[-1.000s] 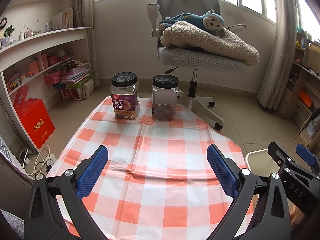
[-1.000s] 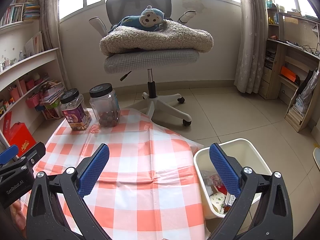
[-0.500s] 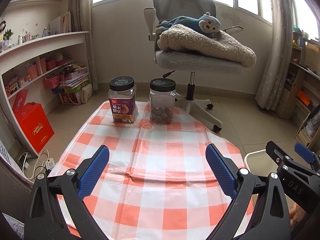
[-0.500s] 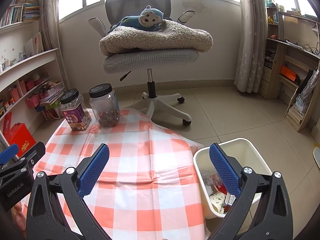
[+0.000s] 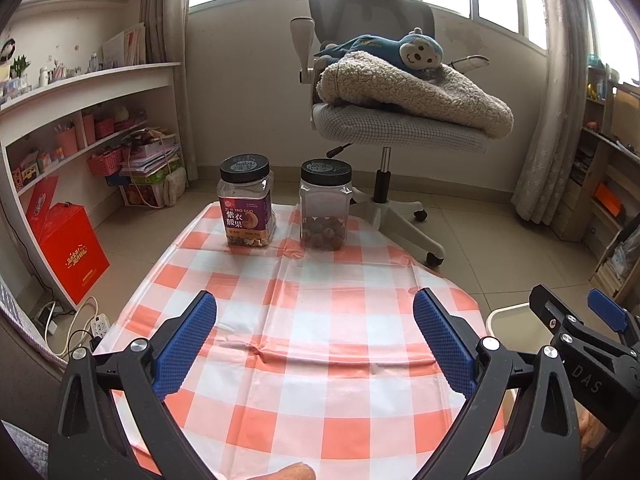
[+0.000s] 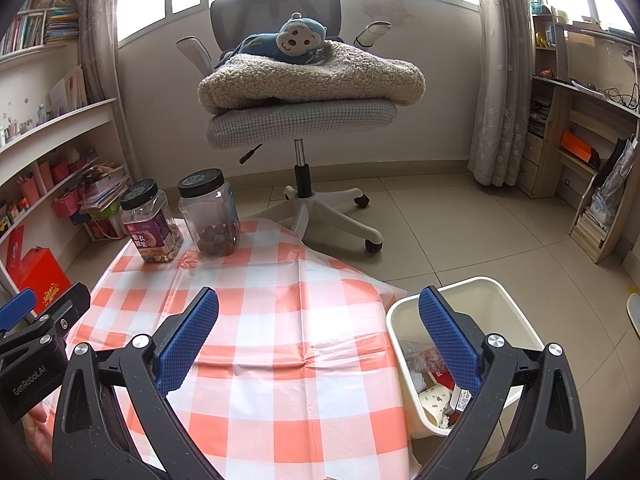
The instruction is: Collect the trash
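The right gripper's fingers are hiding part of the trash [image 6: 430,380] lying in the white bin [image 6: 506,300], which is standing just beside the checked tablecloth [image 6: 280,320]; individual pieces are proving hard to make out. Two black-lidded jars are sitting at the cloth's far edge, a labelled jar [image 5: 247,202] and a clear jar [image 5: 325,205]. The left gripper [image 5: 315,334] and right gripper [image 6: 319,330] are each hovering with jaws spread wide, gripping nothing.

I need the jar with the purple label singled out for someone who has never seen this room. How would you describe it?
Find the checked tablecloth in front of the grey office chair. At its far edge stand two clear, black-lidded jars side by side. The purple-label jar is the left one, nearer the shelves; the unlabelled jar beside it shows round brown contents.
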A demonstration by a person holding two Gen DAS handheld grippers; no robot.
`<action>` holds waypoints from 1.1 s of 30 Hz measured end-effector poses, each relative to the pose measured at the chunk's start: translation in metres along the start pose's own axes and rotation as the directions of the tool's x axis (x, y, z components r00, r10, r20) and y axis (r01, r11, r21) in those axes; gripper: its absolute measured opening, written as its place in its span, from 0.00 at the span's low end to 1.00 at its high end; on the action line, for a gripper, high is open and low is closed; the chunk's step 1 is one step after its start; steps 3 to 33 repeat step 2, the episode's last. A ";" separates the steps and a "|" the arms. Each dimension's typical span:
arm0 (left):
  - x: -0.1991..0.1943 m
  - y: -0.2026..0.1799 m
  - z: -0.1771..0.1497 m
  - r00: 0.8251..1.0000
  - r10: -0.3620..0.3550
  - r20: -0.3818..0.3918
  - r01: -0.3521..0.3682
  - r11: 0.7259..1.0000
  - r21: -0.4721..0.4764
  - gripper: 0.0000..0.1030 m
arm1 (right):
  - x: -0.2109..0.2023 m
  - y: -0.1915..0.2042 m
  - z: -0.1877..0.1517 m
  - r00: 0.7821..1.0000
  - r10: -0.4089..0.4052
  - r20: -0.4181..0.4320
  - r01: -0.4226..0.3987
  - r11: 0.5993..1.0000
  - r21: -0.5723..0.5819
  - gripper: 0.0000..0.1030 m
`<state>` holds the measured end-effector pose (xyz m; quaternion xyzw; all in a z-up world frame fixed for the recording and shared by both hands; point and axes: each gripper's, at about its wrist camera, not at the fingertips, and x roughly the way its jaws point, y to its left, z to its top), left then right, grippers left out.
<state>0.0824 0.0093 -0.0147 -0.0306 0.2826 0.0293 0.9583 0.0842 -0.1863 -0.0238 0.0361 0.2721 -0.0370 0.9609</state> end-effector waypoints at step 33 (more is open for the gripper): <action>0.000 0.002 0.001 1.000 0.001 -0.001 -0.001 1.000 -0.014 0.93 | 0.000 0.000 0.000 1.000 0.001 0.000 -0.001 1.000 0.000 0.93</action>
